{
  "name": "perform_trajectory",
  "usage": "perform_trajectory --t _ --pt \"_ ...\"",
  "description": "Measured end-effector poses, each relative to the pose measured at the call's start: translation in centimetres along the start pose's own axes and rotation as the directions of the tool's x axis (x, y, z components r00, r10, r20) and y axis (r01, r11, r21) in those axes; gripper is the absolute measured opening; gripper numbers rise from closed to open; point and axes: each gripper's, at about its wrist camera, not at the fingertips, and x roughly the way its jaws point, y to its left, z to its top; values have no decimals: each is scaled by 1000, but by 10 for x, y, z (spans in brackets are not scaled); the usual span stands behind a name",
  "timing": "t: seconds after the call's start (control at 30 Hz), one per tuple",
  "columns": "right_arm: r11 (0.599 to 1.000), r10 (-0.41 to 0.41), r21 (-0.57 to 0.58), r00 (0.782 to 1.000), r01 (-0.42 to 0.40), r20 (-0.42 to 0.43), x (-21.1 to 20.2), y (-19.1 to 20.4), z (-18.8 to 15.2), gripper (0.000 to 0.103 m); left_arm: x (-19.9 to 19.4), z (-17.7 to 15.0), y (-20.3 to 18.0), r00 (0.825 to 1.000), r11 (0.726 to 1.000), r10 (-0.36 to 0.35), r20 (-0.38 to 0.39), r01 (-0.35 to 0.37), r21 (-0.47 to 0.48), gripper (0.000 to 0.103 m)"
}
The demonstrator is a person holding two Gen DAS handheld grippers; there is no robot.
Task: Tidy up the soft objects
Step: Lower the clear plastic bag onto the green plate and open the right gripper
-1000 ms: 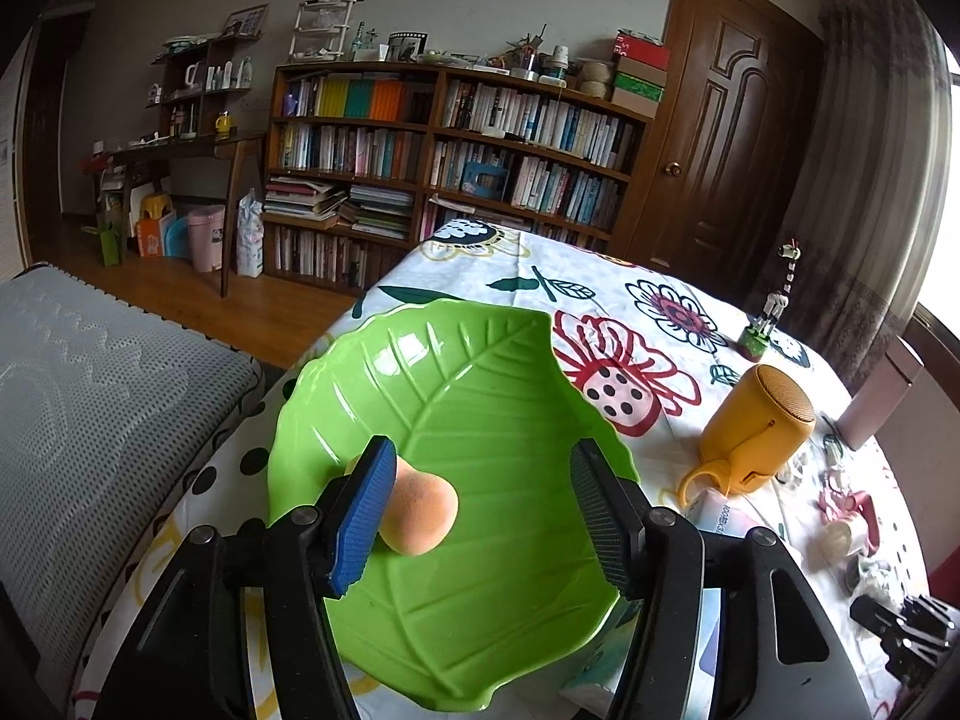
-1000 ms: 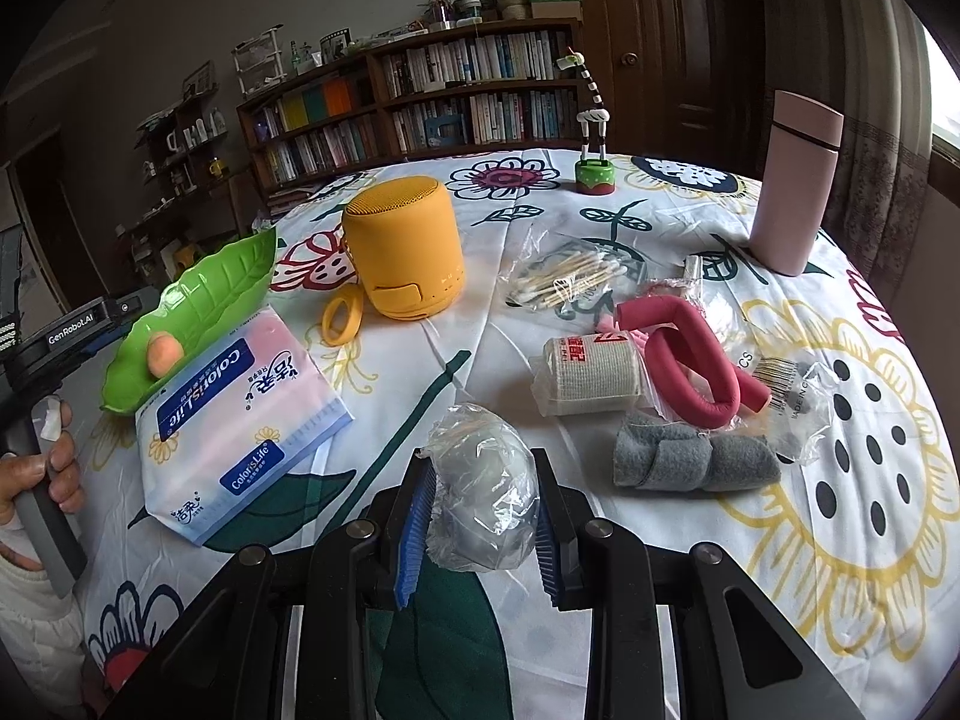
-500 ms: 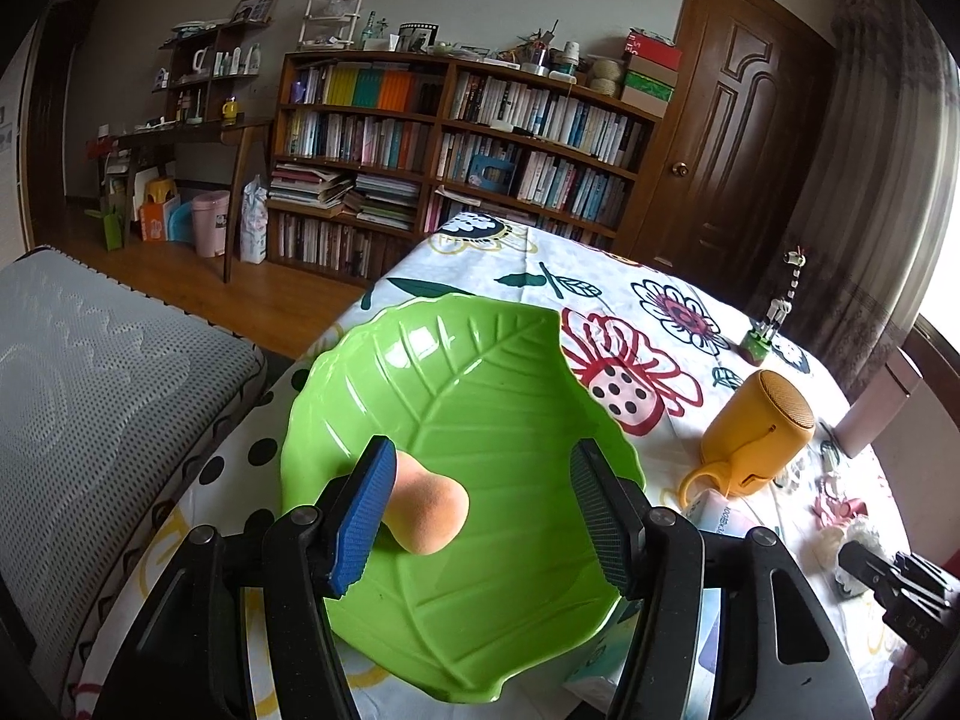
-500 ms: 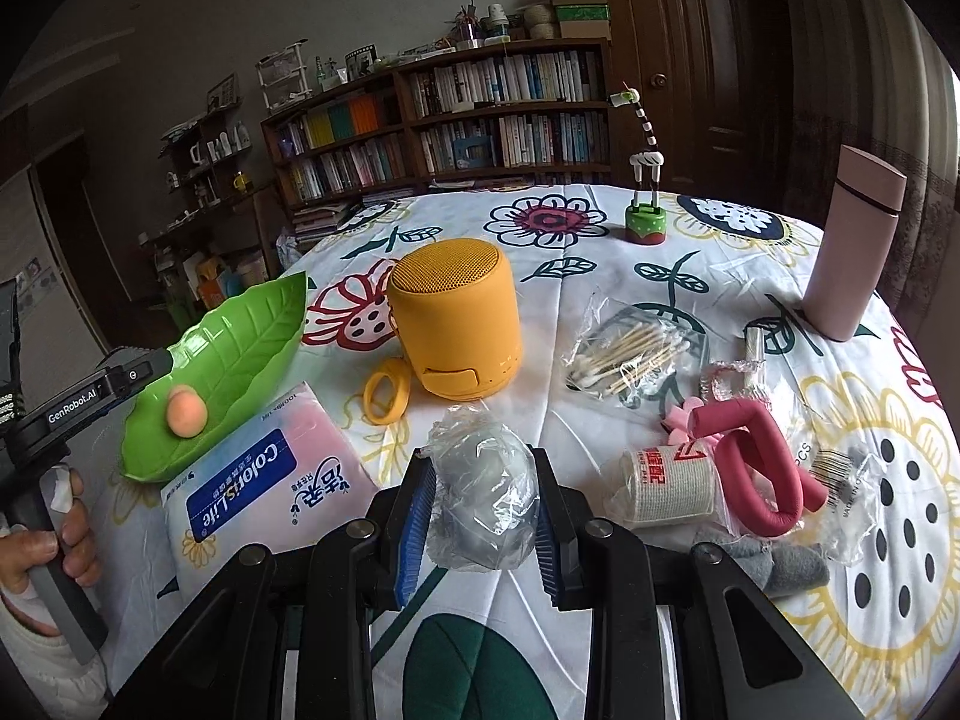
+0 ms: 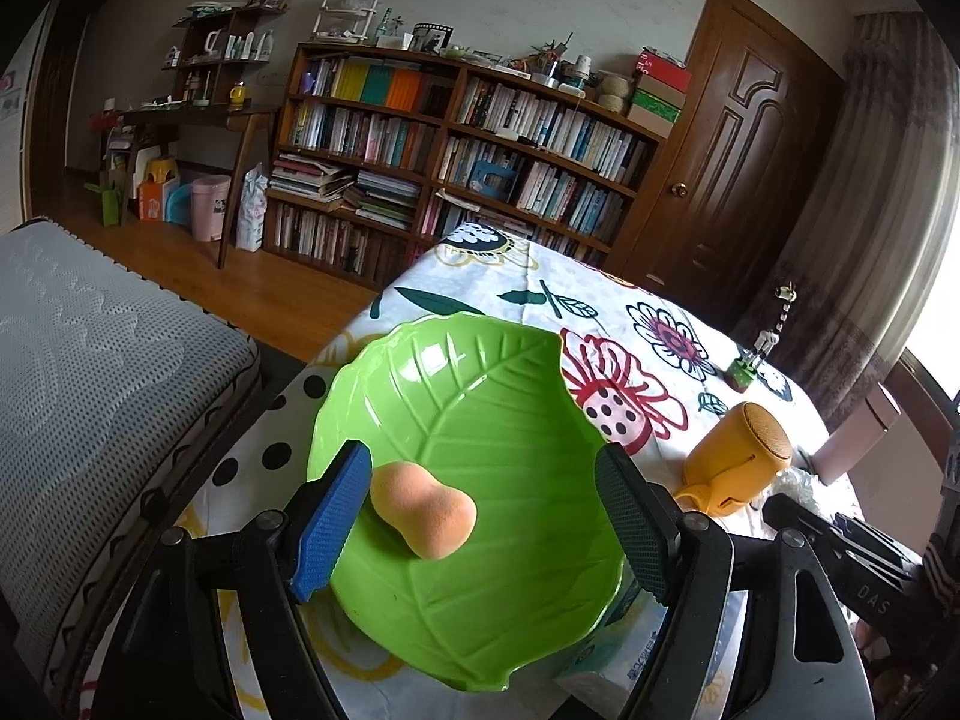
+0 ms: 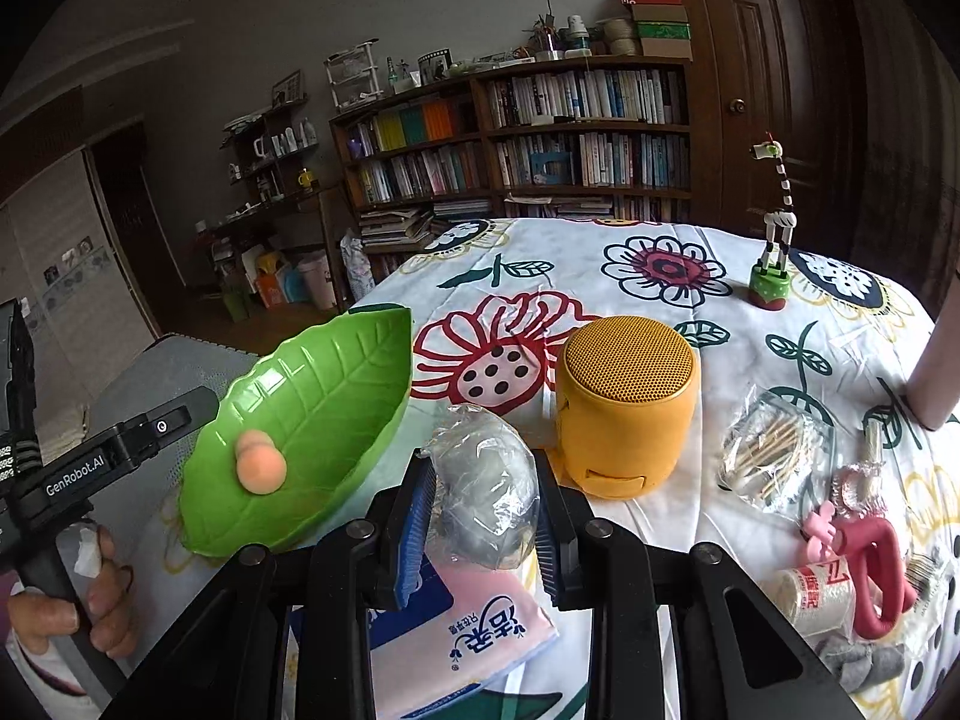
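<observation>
A green leaf-shaped plate lies at the table's left edge. An orange makeup sponge rests in it. My left gripper stands open above the plate's near half, the sponge just inside its left finger. My right gripper is shut on a clear plastic bag holding a soft grey item, raised above a pink tissue pack, just right of the plate. In the right wrist view a hand holds the left gripper's handle.
A yellow speaker stands right of the plate. Cotton swabs in a bag, a pink foam curler, a bandage roll and a grey sock lie at right. A giraffe figurine stands at the back.
My right gripper carried the bagged grey item up and left, from the table's front to beside the plate. The left gripper shifted slightly and stayed open over the sponge.
</observation>
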Motion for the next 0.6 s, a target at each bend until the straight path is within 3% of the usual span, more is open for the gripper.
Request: perform_trajectory --t 0.6 --pt "992 90 -86 996 -91 -15 33 52 18 33 -29 19 26 998 996 34 56 -30 -80 82"
